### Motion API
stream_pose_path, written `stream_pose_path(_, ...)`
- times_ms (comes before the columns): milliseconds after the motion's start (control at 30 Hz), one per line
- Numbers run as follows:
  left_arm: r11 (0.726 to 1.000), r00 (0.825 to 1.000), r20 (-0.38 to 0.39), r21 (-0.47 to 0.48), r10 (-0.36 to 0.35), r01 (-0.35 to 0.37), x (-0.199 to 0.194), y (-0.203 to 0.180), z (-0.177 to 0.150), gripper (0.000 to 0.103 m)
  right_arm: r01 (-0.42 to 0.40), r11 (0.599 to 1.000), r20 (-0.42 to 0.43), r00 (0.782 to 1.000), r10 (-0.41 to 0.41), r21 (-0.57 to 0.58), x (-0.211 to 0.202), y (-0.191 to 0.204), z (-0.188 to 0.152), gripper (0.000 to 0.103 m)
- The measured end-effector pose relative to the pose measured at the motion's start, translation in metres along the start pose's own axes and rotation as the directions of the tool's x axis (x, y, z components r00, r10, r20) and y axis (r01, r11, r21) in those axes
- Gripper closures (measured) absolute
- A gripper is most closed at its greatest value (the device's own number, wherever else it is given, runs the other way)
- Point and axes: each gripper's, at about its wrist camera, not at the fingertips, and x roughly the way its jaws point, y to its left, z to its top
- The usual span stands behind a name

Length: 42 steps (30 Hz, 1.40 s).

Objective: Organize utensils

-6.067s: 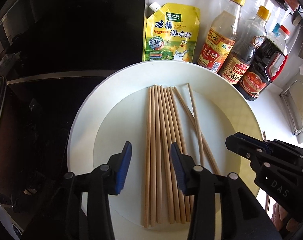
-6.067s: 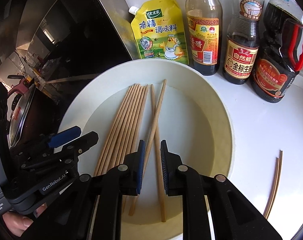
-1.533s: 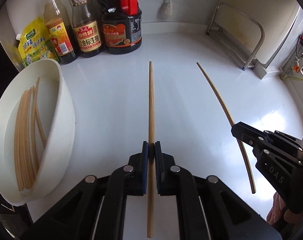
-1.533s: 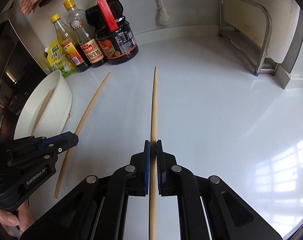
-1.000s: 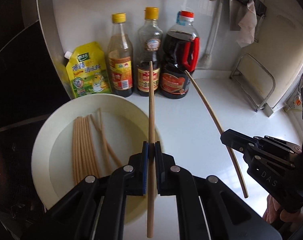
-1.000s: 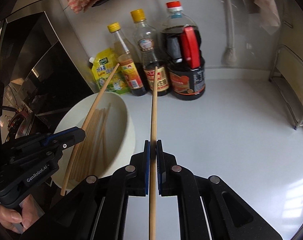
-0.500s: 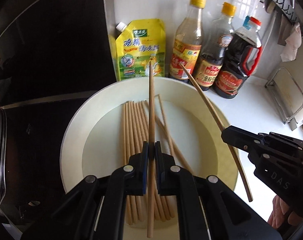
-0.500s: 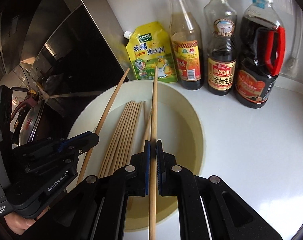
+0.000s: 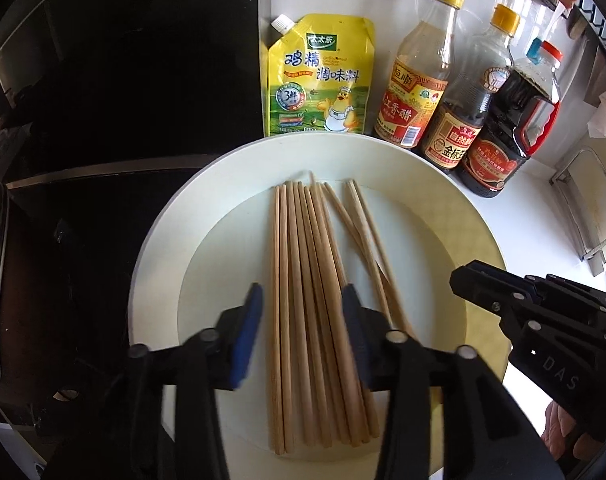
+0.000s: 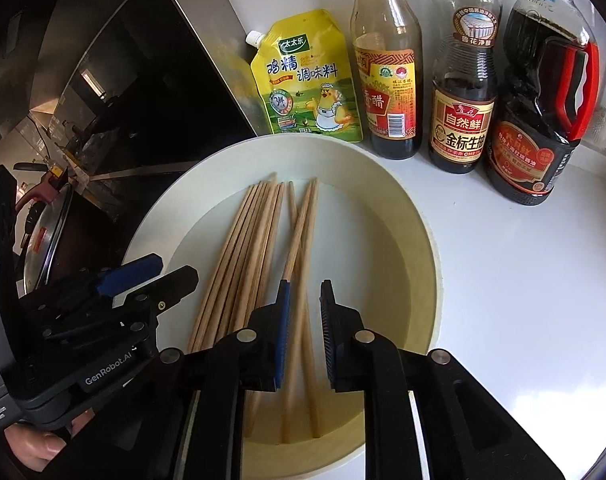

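Wooden chopsticks (image 9: 303,280) in bowl (image 9: 443,184), near ends gripper-hidden; left gripper (image 9: 301,322), right gripper (image 10: 303,320) released, just opening.

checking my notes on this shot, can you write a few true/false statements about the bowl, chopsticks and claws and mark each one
1. The chopsticks lie inside the white bowl. True.
2. The left claw is clamped on a chopstick. False: it is open above the bundle, gripping nothing.
3. The right claw holds a chopstick in the air. False: it has opened, and the chopsticks lie in the bowl.
4. A yellow seasoning pouch stands behind the bowl, beside three bottles. True.
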Motion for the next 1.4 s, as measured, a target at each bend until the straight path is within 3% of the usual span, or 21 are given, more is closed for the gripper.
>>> stream_pose_path(33,1.000,1.000,0.006,-0.005,0.003,-0.003,-0.002,0.001,-0.001,0.048,0.005,1.000,0.002,1.000,-0.005,0.001,-0.002,0.000,-0.001,0.087)
stream_pose_path(267,0.999,1.000,0.018,-0.036,0.010,-0.009,-0.015,0.005,-0.005,0.039,0.028,1.000,0.017,0.999,-0.028,0.007,-0.017,-0.001,-0.011,0.079)
stream_pose_path(500,0.999,0.999,0.038,-0.045,0.019,-0.017,-0.031,0.003,-0.012,0.035,0.041,0.999,0.034,0.999,-0.041,0.003,-0.032,0.001,-0.020,0.069)
stream_pose_path(900,0.999,0.998,0.063,-0.042,0.029,-0.027,-0.049,-0.003,-0.025,0.029,0.048,0.999,0.052,0.998,-0.048,-0.011,-0.049,0.008,-0.032,0.063)
stream_pose_path(1400,0.997,0.995,0.076,-0.034,0.065,-0.062,-0.060,-0.006,-0.029,0.008,0.063,0.998,0.069,0.996,-0.063,0.005,-0.061,0.007,-0.040,0.058)
